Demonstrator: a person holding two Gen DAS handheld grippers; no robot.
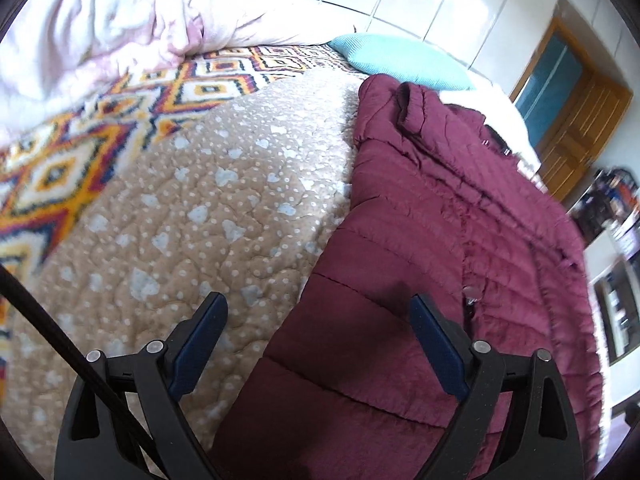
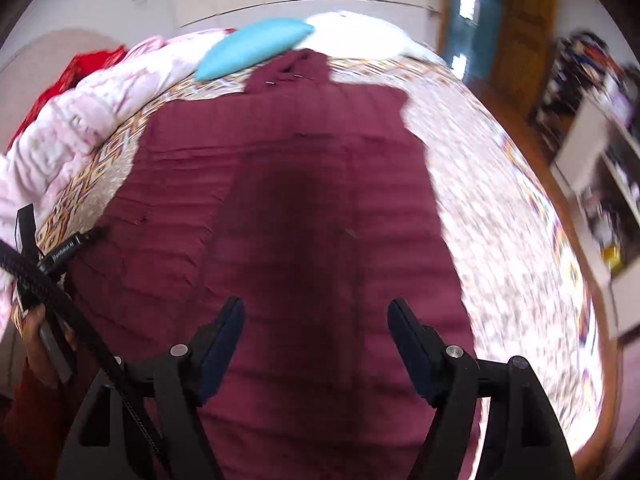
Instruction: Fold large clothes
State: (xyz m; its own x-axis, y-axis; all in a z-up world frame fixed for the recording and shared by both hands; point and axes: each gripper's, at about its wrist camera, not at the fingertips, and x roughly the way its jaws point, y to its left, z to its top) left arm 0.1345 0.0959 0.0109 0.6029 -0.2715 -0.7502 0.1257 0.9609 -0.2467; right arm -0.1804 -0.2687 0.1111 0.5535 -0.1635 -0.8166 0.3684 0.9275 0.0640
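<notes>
Matt quilted maroon jacket [image 1: 460,216] on a soft, textured beige cloth bedspread [image 1: 200,208].

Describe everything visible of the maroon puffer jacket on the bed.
The maroon puffer jacket is quilted in horizontal channels, with a slightly shiny, nylon-like shell. It lies spread out on the tan dotted quilt, collar toward the turquoise pillow. A snap button shows on its front in the left wrist view. Both tongs, left and right, are open above it, gripping nothing.

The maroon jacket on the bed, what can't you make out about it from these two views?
- Jacket hem: cut off at the bottom edge behind the left gripper and right gripper.
- Far sleeve: left wrist view, hidden behind the jacket's body.
- Quilting and fastenings: right wrist view, motion-blurred and shadowed.
</notes>
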